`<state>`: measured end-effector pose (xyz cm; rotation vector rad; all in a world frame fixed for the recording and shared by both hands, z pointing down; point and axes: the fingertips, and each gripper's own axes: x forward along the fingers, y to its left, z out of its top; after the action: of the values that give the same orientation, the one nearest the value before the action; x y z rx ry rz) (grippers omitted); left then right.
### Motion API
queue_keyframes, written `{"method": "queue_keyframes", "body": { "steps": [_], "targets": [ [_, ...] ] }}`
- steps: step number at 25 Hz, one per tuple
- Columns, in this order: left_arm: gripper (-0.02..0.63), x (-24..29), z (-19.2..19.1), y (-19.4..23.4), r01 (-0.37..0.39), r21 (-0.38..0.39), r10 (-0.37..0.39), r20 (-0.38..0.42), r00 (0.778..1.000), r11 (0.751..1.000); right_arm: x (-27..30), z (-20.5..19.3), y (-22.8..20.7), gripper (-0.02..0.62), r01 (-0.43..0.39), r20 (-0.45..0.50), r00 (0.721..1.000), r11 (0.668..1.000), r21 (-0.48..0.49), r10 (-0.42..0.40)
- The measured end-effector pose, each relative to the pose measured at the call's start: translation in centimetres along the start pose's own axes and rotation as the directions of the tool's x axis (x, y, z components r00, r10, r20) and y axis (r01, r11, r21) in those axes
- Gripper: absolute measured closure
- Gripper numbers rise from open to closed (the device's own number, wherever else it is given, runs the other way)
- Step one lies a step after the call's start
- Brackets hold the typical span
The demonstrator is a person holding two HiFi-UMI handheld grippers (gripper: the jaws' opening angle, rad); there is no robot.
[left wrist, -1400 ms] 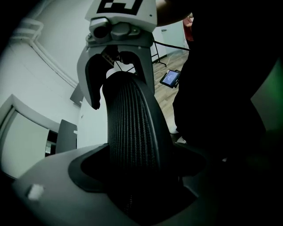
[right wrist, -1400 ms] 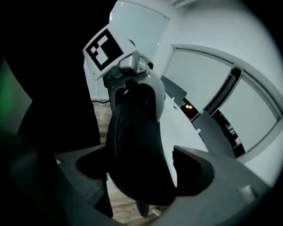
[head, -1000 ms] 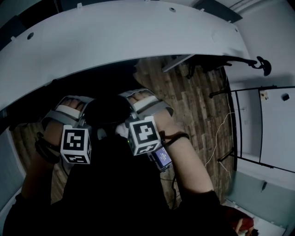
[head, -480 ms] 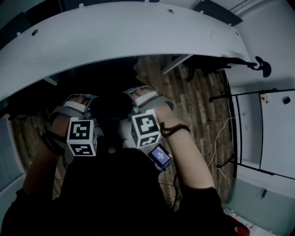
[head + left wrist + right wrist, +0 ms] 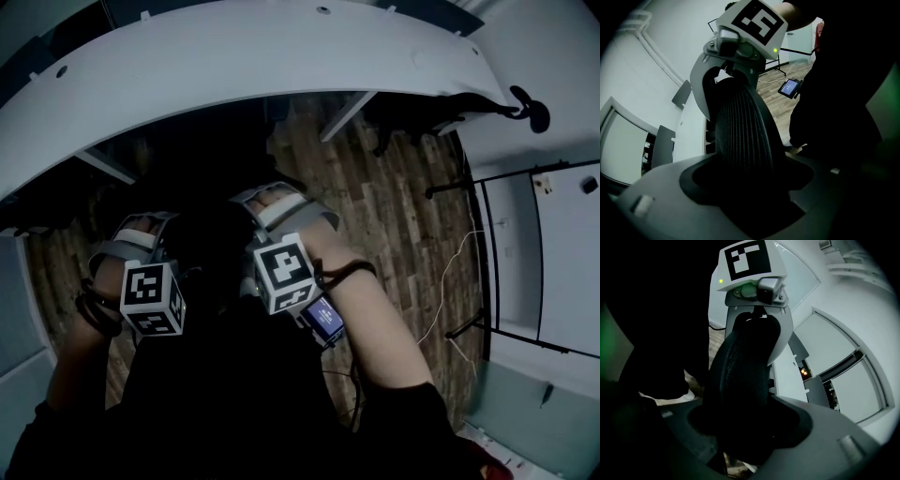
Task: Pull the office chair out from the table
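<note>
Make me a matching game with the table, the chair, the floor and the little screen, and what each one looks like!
Things:
1. table
2. chair
3. floor
4. screen

Looks:
A. black mesh
B. glowing blue
C. wood planks
D. white and curved

Pairs: 1-D, 2-A, 3-C, 4-B
</note>
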<state>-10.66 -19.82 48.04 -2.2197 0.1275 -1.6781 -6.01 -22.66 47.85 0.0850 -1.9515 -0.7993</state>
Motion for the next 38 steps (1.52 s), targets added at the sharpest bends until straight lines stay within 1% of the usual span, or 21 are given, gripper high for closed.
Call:
{"method": "queue_keyframes", "body": {
  "steps": [4,8,13,20,22,24,27,34,38],
  "targets": [
    [0.276,0.0,3.0,-2.6,-0.008,-0.037,0.008,-0.014,1.000,0.999,-2.4,-0.5,2.9,0.330,0.011,0.025,1.000,1.000,-0.025,-0.011],
    [0.276,0.1,5.9,-4.4,-0.020,-0.073,0.018,-0.025,1.000,0.997,-4.4,-1.4,5.2,0.328,-0.004,0.031,1.000,0.999,-0.049,0.005],
    [0.276,-0.6,7.3,-7.1,-0.005,-0.088,0.003,-0.020,1.000,0.996,-5.8,-0.3,7.8,0.327,-0.008,0.045,0.999,0.999,-0.040,0.010],
    [0.275,-2.4,7.5,-11.7,-0.016,-0.042,0.015,-0.018,1.000,0.999,-7.3,2.9,11.5,0.323,0.005,0.017,1.000,1.000,-0.006,-0.005],
    [0.275,-2.9,7.5,-12.9,-0.018,-0.024,0.018,-0.013,1.000,1.000,-7.2,3.7,13.3,0.321,-0.011,0.006,1.000,1.000,0.016,0.010],
    [0.273,-3.4,7.0,-14.2,-0.015,-0.007,0.015,-0.004,1.000,1.000,-7.0,4.8,14.8,0.321,-0.027,-0.007,1.000,0.999,0.036,0.027],
    [0.273,-4.5,6.1,-16.8,-0.015,0.014,0.015,0.004,1.000,1.000,-7.7,6.9,15.6,0.321,-0.011,-0.031,0.999,0.999,0.052,0.013],
    [0.272,-6.1,6.6,-22.2,-0.007,0.075,0.004,0.034,0.999,0.997,-8.3,10.4,22.4,0.321,-0.039,-0.049,0.998,0.990,0.133,0.046],
    [0.272,-7.1,6.5,-25.5,-0.012,0.100,0.008,0.044,0.999,0.995,-10.3,12.8,22.8,0.321,0.014,-0.090,0.996,0.994,0.110,-0.004]
  ]
}}
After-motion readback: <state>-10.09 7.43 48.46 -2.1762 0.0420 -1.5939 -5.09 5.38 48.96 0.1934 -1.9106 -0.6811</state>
